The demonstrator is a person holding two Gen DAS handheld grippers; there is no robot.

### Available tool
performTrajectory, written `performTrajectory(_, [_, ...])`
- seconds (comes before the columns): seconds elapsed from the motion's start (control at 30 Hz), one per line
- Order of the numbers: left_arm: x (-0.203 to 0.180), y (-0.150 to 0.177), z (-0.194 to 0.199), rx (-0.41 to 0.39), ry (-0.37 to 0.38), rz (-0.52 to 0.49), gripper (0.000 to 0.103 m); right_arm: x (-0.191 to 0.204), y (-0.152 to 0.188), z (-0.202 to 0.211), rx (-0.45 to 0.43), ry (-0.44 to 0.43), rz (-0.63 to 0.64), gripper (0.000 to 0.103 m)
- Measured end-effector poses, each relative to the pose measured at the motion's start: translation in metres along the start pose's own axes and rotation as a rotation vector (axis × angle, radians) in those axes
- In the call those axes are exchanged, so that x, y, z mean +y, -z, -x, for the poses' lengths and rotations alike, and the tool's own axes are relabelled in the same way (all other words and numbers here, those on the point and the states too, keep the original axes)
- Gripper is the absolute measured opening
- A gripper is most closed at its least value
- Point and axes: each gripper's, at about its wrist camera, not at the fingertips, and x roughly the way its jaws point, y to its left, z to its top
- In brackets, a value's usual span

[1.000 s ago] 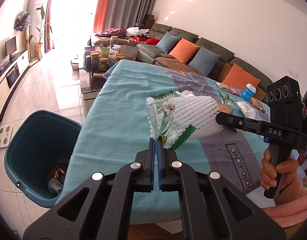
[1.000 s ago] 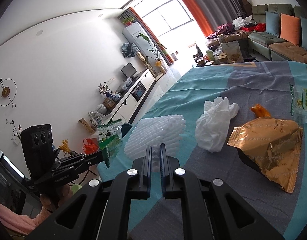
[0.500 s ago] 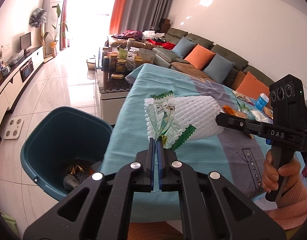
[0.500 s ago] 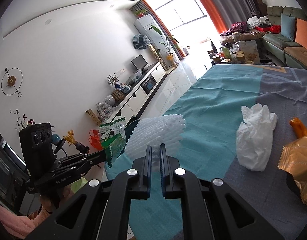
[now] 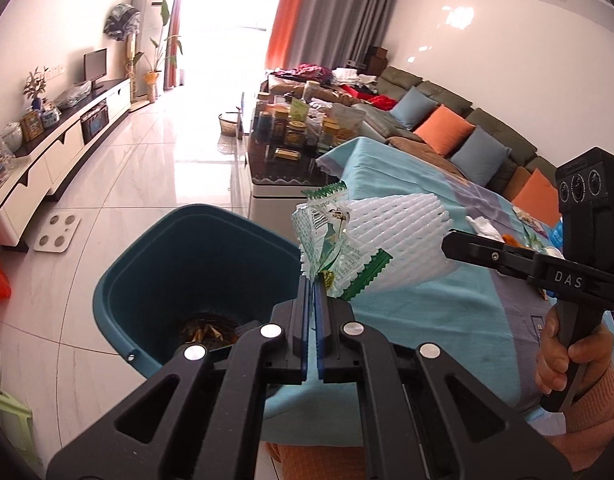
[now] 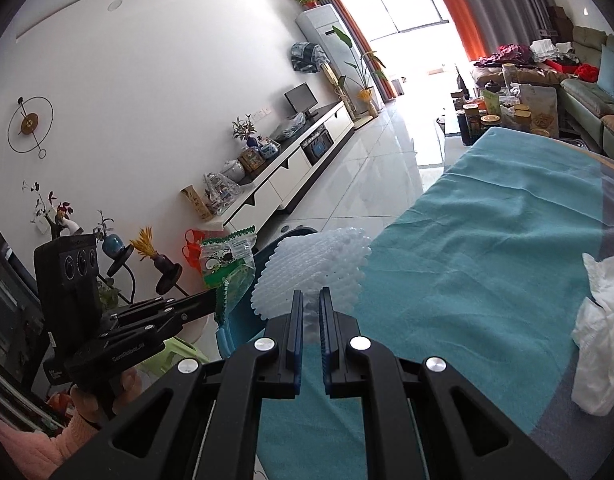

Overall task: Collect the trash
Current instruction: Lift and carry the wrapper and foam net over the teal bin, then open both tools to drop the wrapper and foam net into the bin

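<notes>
My left gripper (image 5: 311, 280) is shut on a clear snack wrapper with green edges (image 5: 327, 240), held up just right of a dark teal trash bin (image 5: 195, 264) that holds some rubbish. My right gripper (image 6: 310, 300) is shut on a white foam fruit net (image 6: 315, 268), held over the left edge of the teal-covered table (image 6: 487, 240). In the left wrist view the foam net (image 5: 403, 240) hangs beside the wrapper, with the right gripper (image 5: 447, 242) reaching in from the right. In the right wrist view the wrapper (image 6: 225, 264) and left gripper (image 6: 217, 300) show at left.
A crumpled white plastic bag (image 6: 599, 336) lies on the table at right. More wrappers (image 5: 527, 228) lie further along the table. A coffee table with jars (image 5: 291, 136) stands beyond the bin, a sofa (image 5: 447, 128) behind it. A white scale (image 5: 57, 232) lies on the floor.
Both grippers have moved left with their loads, from over the table toward the bin. The bin now sits close below the left gripper, and the gold wrapper has left the right view.
</notes>
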Motion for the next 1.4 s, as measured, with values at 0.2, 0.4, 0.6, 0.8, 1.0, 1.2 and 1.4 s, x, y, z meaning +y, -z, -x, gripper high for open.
performTrajectory(0.2, [0.021,0.002,-0.002,0.012,-0.034,0.033,0.003,0.012,-0.007,-0.019,0.032,-0.005,0.035,0.007])
performTrajectory(0.4, [0.042,0.006,-0.013,0.039,-0.069,0.075,0.003,0.026,-0.013,-0.044,0.078,0.013,0.072,0.007])
performTrajectory(0.6, [0.065,0.010,-0.029,0.078,-0.089,0.132,0.003,0.040,-0.015,-0.070,0.129,0.036,0.104,0.007])
performTrajectory(0.8, [0.083,0.014,-0.048,0.111,-0.107,0.170,0.003,0.048,-0.015,-0.092,0.181,0.045,0.128,0.007])
performTrajectory(1.0, [0.087,0.013,-0.065,0.135,-0.121,0.183,0.004,0.059,-0.017,-0.113,0.230,0.041,0.156,0.007])
performTrajectory(1.2, [0.087,0.011,-0.078,0.152,-0.132,0.189,0.006,0.063,-0.018,-0.125,0.264,0.043,0.154,0.009])
performTrajectory(1.4, [0.091,0.011,-0.090,0.167,-0.134,0.214,0.029,0.061,-0.016,-0.119,0.250,0.042,0.139,0.014])
